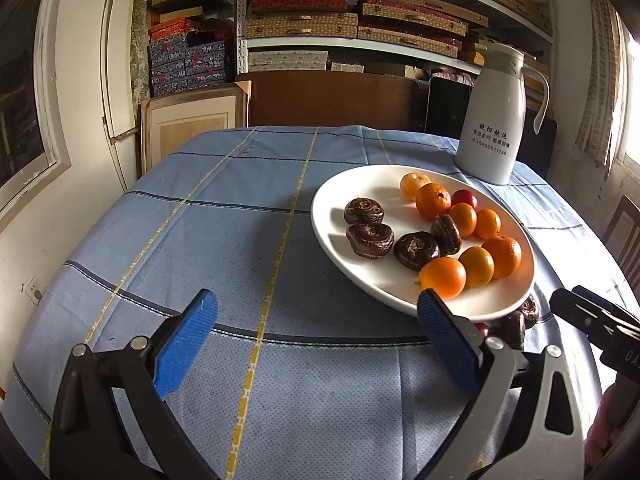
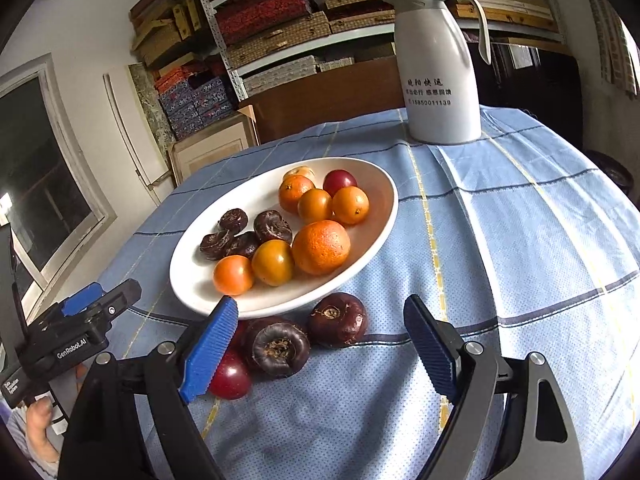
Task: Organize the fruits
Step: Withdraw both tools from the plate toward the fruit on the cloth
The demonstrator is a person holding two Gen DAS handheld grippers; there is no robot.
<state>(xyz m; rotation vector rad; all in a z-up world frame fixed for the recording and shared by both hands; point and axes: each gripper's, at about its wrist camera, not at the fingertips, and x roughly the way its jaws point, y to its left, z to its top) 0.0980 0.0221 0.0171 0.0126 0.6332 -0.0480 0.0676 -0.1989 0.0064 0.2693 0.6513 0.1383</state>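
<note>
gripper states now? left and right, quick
Left gripper: open, holding nothing, over bare tablecloth.
Right gripper: open, empty, hovering over a water chestnut.

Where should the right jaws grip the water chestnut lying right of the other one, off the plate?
Across its round sides, from above and the near side. The water chestnut sits flattened on the tablecloth, top scar tilted toward the camera. Its right flank is free; its left is close to the neighbouring chestnut and the plate rim lies behind. The right gripper is open.

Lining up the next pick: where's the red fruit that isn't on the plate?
In the right wrist view the red fruit lies on the tablecloth below the plate, beside a dark water chestnut and partly behind the right claw's left finger.
</note>
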